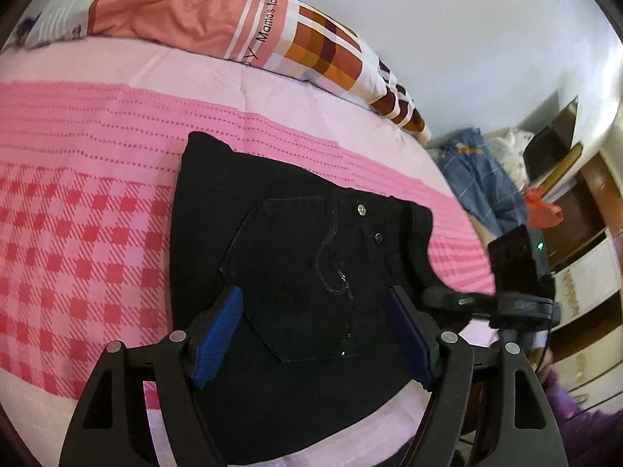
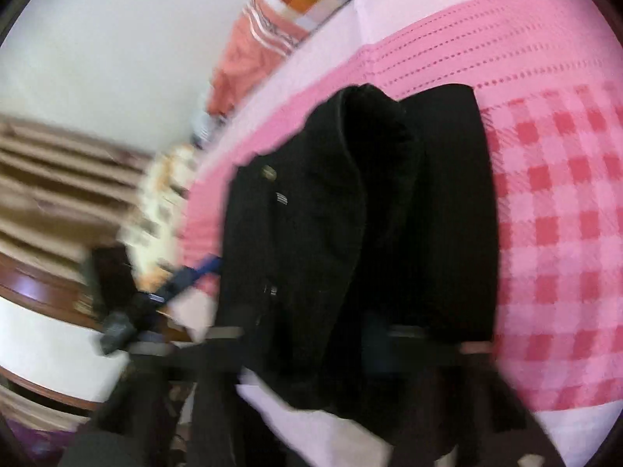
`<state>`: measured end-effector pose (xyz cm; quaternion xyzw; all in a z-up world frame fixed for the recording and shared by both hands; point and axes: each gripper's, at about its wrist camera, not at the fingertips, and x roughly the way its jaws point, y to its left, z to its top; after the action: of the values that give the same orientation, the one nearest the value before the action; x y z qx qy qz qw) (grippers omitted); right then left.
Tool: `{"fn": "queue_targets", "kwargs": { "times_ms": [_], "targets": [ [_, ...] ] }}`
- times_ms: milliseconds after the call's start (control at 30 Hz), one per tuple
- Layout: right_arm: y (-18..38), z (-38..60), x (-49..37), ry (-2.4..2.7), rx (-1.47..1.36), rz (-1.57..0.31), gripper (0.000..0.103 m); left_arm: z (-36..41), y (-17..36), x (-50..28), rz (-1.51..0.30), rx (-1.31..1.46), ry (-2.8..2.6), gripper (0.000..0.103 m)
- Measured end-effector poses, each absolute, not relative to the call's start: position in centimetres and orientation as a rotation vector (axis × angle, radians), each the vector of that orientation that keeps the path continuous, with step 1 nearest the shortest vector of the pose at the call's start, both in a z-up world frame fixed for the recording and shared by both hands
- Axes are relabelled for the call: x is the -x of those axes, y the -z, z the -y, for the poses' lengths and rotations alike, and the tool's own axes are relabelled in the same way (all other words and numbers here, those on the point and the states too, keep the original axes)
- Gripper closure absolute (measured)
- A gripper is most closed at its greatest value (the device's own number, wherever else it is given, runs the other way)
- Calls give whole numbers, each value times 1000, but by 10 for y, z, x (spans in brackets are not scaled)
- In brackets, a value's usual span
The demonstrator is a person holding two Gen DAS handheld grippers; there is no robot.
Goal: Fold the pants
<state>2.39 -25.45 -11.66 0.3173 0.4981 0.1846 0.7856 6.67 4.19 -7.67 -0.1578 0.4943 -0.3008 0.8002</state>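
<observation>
Black pants (image 1: 303,257) lie folded on the pink checked bedspread (image 1: 78,233), back pocket and rivets up. My left gripper (image 1: 313,330) is open, its blue pads (image 1: 218,334) spread wide just above the near part of the pants, holding nothing. In the right wrist view, which is motion-blurred, the pants (image 2: 350,214) fill the centre with a fold standing up; my right gripper (image 2: 311,334) is at their near edge and its fingers are smeared into the dark cloth. The right gripper also shows in the left wrist view (image 1: 506,303) at the pants' right edge.
A orange and checked pillow (image 1: 233,23) lies at the head of the bed by the white wall. Blue and red clothes (image 1: 483,179) are piled beside the bed at right, with wooden shelves (image 1: 584,257) beyond. The bed edge is near the pants on the right.
</observation>
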Motion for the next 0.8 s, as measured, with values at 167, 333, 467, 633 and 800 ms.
{"fn": "queue_targets", "kwargs": {
  "times_ms": [167, 333, 467, 633, 800],
  "targets": [
    [101, 274, -6, -357, -704, -987, 88, -36, 73, -65, -1056, 306, 624, 28],
    [126, 302, -1, -350, -805, -1011, 88, -20, 84, -65, -1062, 235, 612, 21],
    [133, 311, 6, -367, -873, -989, 88, -16, 92, -61, -1074, 217, 604, 21],
    [140, 318, 3, -374, -888, -1000, 88, -15, 98, -58, -1068, 185, 613, 21],
    [145, 323, 4, -382, -927, -1006, 86, -16, 100, -54, -1047, 152, 623, 20]
  ]
}}
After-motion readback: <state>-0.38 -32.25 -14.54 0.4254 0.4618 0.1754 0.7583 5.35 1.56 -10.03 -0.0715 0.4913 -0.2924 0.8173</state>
